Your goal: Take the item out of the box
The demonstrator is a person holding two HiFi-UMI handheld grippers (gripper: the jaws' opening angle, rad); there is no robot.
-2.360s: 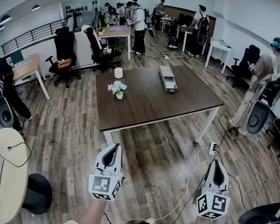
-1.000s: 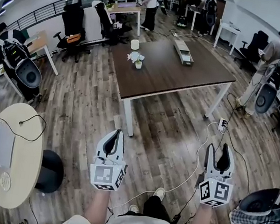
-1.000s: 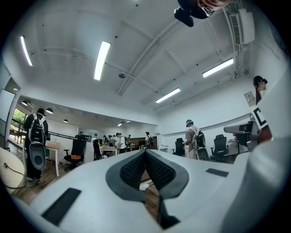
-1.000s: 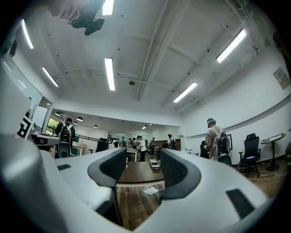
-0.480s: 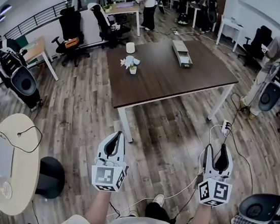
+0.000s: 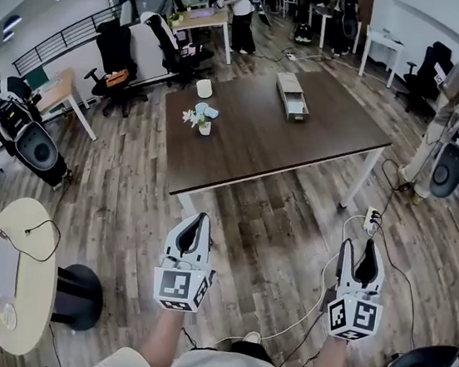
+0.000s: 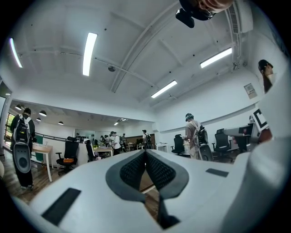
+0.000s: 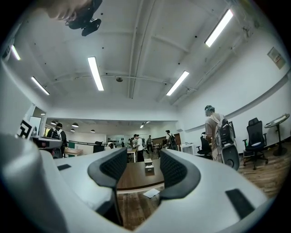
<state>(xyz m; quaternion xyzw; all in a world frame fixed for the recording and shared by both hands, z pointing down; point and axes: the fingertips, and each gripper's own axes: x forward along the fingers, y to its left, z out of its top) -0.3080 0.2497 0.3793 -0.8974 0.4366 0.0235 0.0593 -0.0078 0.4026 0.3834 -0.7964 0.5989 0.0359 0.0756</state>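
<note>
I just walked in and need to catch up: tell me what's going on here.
A person stands short of the dark table, a gripper in each hand. The left gripper is shut on nothing; the right gripper is open and empty. The box lies toward the table's far side, untouched, with a small potted plant and a white cup nearby.

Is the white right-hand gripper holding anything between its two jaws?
No, the white right gripper has its jaws standing apart, with only the far-off dark brown wooden table showing between them.
</note>
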